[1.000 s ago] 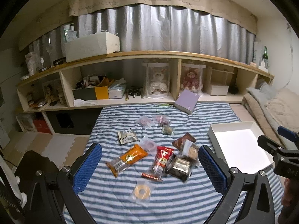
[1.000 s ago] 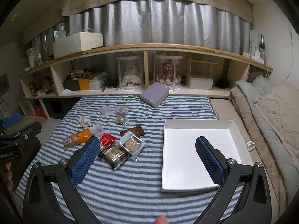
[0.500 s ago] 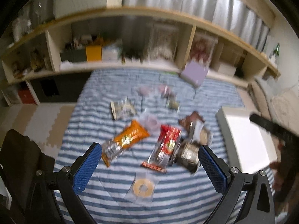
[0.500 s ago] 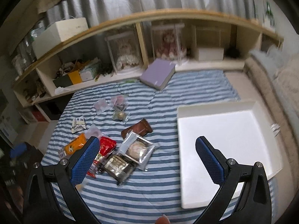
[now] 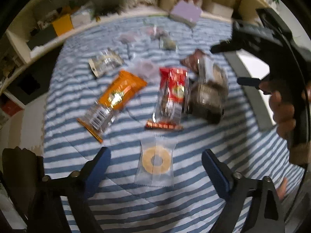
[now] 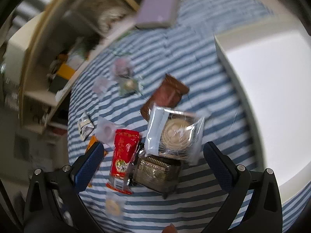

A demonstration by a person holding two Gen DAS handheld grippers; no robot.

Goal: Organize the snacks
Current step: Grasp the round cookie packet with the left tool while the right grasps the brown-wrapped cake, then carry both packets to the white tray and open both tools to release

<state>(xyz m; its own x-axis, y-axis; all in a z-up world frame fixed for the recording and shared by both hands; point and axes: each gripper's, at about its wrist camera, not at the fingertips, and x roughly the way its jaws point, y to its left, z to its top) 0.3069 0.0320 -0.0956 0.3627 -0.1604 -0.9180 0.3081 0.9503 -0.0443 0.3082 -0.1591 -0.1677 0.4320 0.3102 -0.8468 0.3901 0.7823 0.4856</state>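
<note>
Left wrist view: left tool (image 5: 155, 163) spread wide, empty, hovering over a clear packet with a yellow ring snack (image 5: 155, 162) on the blue-and-white striped bed cover (image 5: 194, 203). Beyond it lie an orange foil packet (image 5: 116, 99) and a red foil packet (image 5: 172, 97), apart. Right wrist view: right tool (image 6: 152, 160) also spread, empty, above a dark gold-patterned packet (image 6: 157, 172), overlapped by a clear packet with a round pastry (image 6: 175, 132). Brown packet (image 6: 165, 95) beyond that. White rectangular tray (image 6: 272, 101) sits to the right. Both views blurred.
</note>
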